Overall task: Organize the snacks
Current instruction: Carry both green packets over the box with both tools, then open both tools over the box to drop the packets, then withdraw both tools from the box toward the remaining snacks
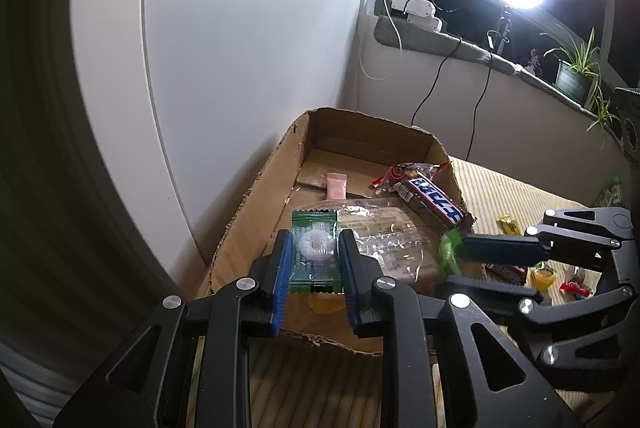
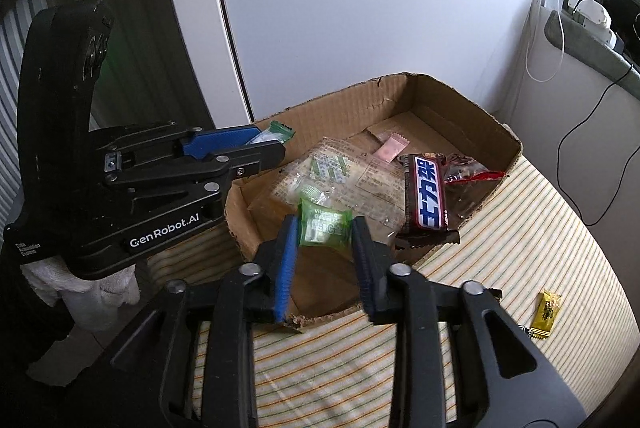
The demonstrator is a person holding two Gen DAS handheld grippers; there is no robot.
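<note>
Left fingers clamping green-edged packet, right fingers loosened around green candy

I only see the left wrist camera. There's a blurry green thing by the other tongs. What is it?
Observer: A light green packet with pale lettering, between the fingers of the right tongs, above the box.
Operator: Is the clear bag empty?
Observer: No, the clear bag has small green-striped packets inside.
Operator: How do my tongs look from over there?
Observer: The left tongs have white lettering on their side, and the dark green packet pokes out past their tip.
</note>
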